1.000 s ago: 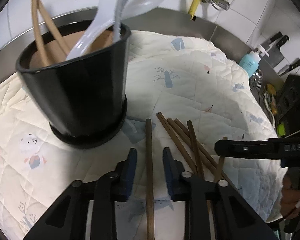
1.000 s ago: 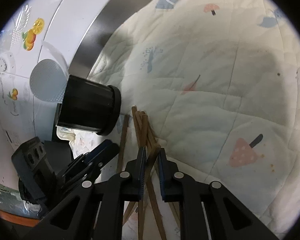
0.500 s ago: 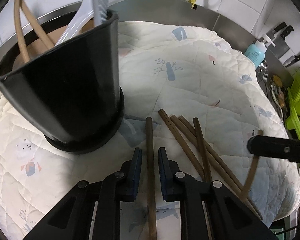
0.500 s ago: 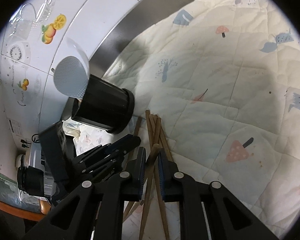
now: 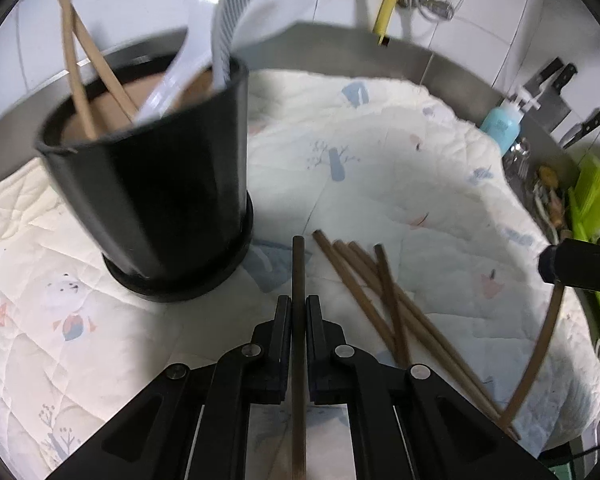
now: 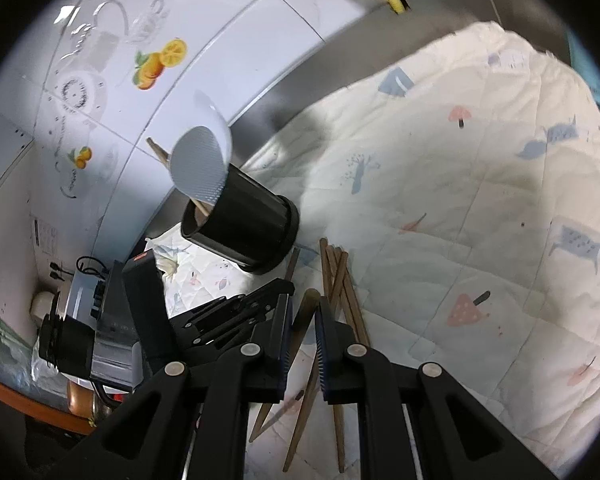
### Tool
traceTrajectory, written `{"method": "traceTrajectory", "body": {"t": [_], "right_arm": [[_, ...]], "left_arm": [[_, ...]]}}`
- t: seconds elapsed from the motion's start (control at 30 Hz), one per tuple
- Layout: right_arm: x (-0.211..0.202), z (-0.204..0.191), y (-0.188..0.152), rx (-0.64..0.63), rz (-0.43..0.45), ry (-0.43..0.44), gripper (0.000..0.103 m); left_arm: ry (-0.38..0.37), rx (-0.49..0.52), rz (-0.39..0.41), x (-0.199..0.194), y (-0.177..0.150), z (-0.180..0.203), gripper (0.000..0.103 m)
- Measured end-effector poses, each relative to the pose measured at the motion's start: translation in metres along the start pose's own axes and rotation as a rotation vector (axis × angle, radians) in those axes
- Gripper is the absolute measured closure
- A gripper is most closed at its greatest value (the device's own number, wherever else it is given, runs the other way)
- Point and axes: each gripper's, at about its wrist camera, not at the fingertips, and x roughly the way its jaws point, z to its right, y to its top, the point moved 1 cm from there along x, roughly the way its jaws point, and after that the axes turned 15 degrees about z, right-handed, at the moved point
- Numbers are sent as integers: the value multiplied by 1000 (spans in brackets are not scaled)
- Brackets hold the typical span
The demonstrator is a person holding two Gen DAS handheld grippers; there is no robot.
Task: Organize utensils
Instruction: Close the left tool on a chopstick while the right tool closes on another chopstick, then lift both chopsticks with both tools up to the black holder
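Note:
A black utensil holder stands on the quilted cloth with two chopsticks and white ladles in it. My left gripper is shut on a dark brown chopstick just right of the holder. Several brown chopsticks lie fanned on the cloth to its right. My right gripper is shut on a lighter chopstick, lifted above that pile; it shows at the right of the left wrist view. The holder sits beyond.
A steel counter rim and tiled wall run behind. A blue soap bottle, knives and a green rack are at the right. Appliances sit left of the cloth in the right wrist view.
My left gripper closed on the dark chopstick and raised it. My right gripper lifted its chopstick up and away from the pile.

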Motion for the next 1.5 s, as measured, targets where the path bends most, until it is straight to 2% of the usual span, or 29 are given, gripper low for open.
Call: {"method": "traceTrajectory", "body": {"t": [0.33,0.6,0.83,0.93,1.2,1.5], "right_arm": [[-17,-34,7,-149,43,38,90],[-29,-69,15,-281,84,77,91],[-37,-99,18,-399,129,80,93],[-38,-106,19,-430,145,72,93],[-48,-129,37,-447,194,114,93],[-57,-166,67,-486,294,152,93]], "left_arm": [[-23,-62,158,-73,17,-1,97],[-4,-94,295,-142,39,-11,97],[12,-105,396,-182,65,-20,97],[16,-109,427,-193,77,-24,97],[22,-117,520,-212,113,-38,97],[19,-152,643,-209,155,-60,97]]}}
